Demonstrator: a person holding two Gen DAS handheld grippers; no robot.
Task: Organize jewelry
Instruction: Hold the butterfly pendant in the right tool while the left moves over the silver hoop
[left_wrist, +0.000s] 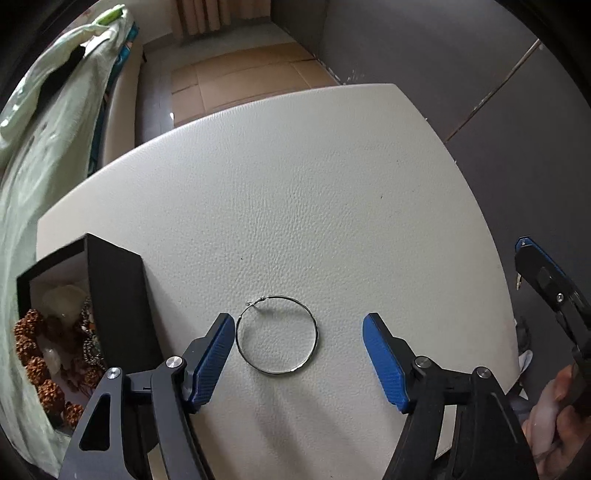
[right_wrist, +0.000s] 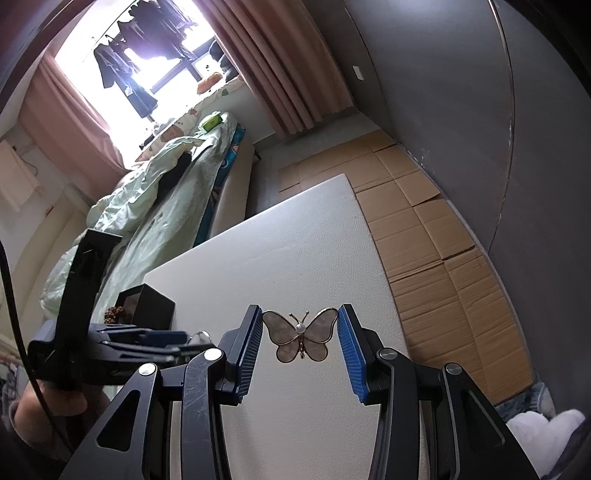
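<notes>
A thin silver hoop earring (left_wrist: 276, 335) lies flat on the white leather-textured table (left_wrist: 295, 184). My left gripper (left_wrist: 299, 328) is open around it, the left fingertip touching the hoop's rim. A black jewelry box (left_wrist: 110, 295) stands open at the left, holding brown beads (left_wrist: 33, 350) and other pieces. My right gripper (right_wrist: 300, 325) is shut on a pearly butterfly brooch (right_wrist: 300, 335), held by its wing tips above the table (right_wrist: 295, 258). The box also shows in the right wrist view (right_wrist: 147, 306), behind the left gripper (right_wrist: 166, 341).
A bed with a pale green quilt (right_wrist: 147, 192) runs along the table's left side. Flattened cardboard (right_wrist: 424, 240) covers the floor past the table's far and right edges. A grey wall (left_wrist: 480, 74) stands at the right. The right gripper (left_wrist: 546, 284) shows at the table's right edge.
</notes>
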